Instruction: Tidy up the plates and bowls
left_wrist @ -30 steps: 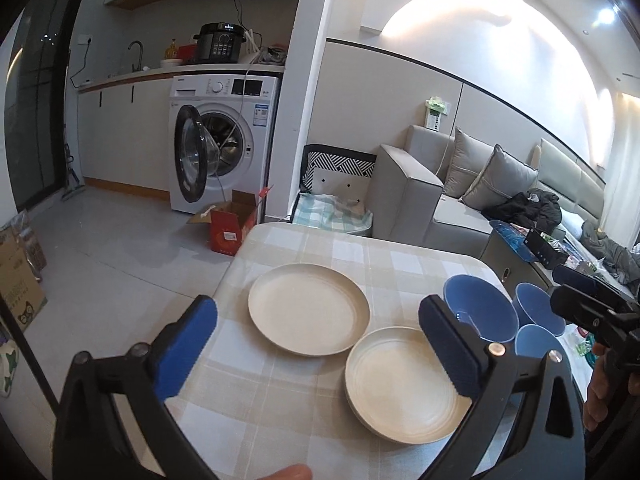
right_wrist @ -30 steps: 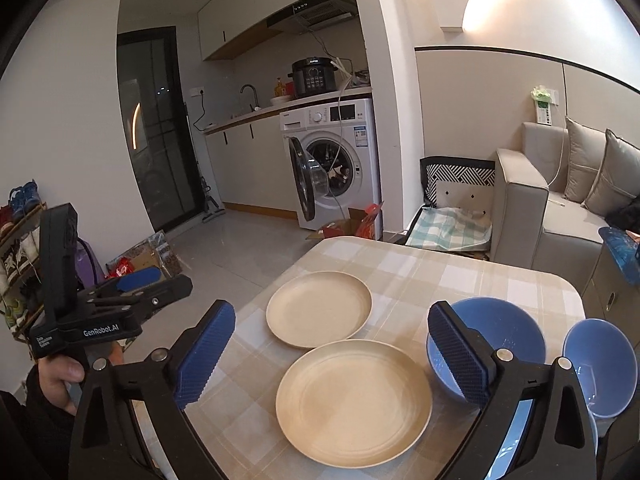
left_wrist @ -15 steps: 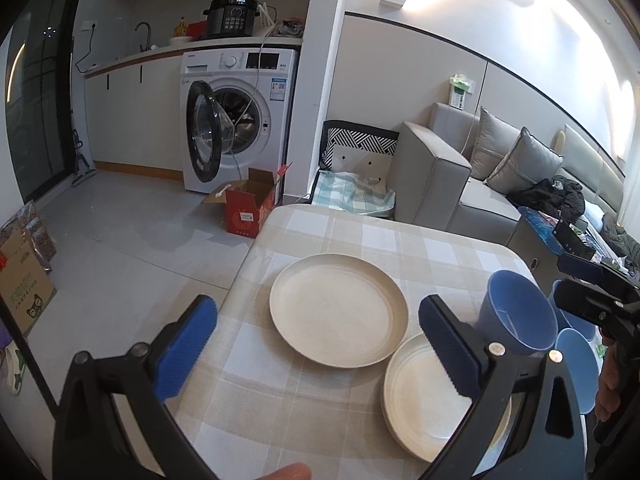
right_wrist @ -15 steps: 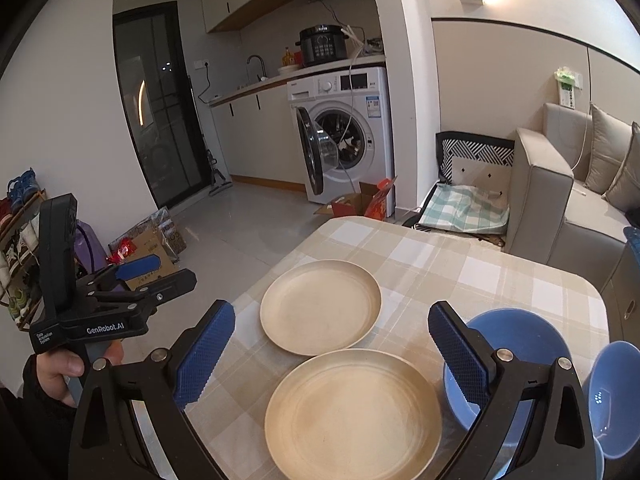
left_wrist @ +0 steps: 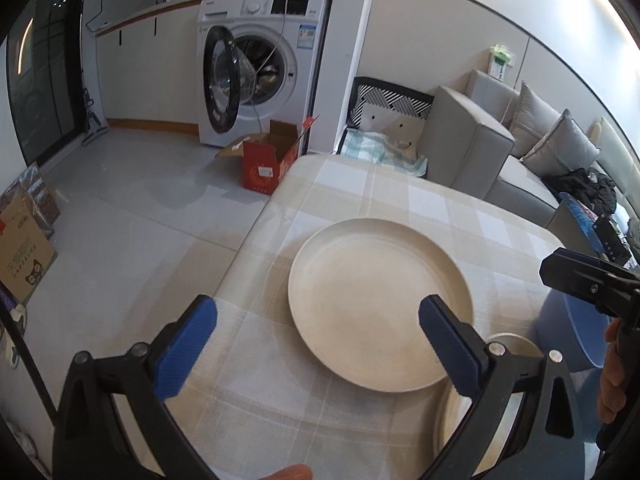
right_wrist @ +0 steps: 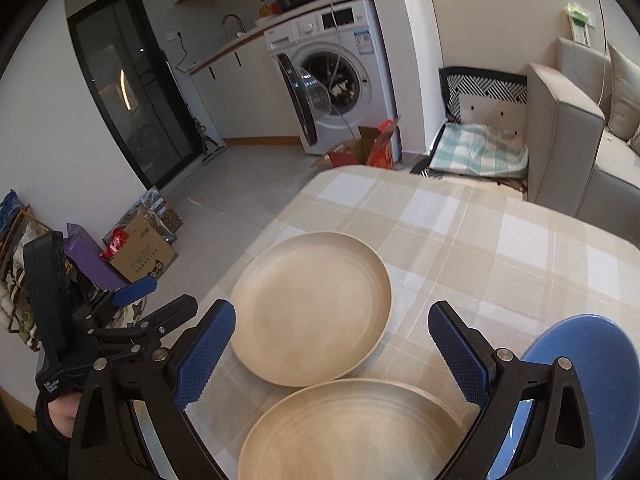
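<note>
Two cream plates lie on the checked tablecloth. The far plate [left_wrist: 380,304] [right_wrist: 312,328] sits just ahead of both grippers; the near plate [right_wrist: 352,432] [left_wrist: 508,344] lies closer, partly behind the fingers. A blue bowl [right_wrist: 592,364] [left_wrist: 572,332] stands at the right. My left gripper [left_wrist: 316,344] is open above the table's near left part, with nothing between its fingers. My right gripper [right_wrist: 332,352] is also open and empty, hovering over the gap between the two plates. The other gripper shows at each view's edge.
The table [left_wrist: 360,196] ends at a rounded far edge, with tiled floor to the left. Beyond stand a washing machine [left_wrist: 256,68] with its door open, a red cardboard box [left_wrist: 268,164] and a grey sofa [left_wrist: 468,140]. Boxes [right_wrist: 140,252] lie on the floor at left.
Both grippers have moved forward and lower towards the plates, which now loom larger. Both stay open and empty. The plates and bowls have not shifted on the table.
</note>
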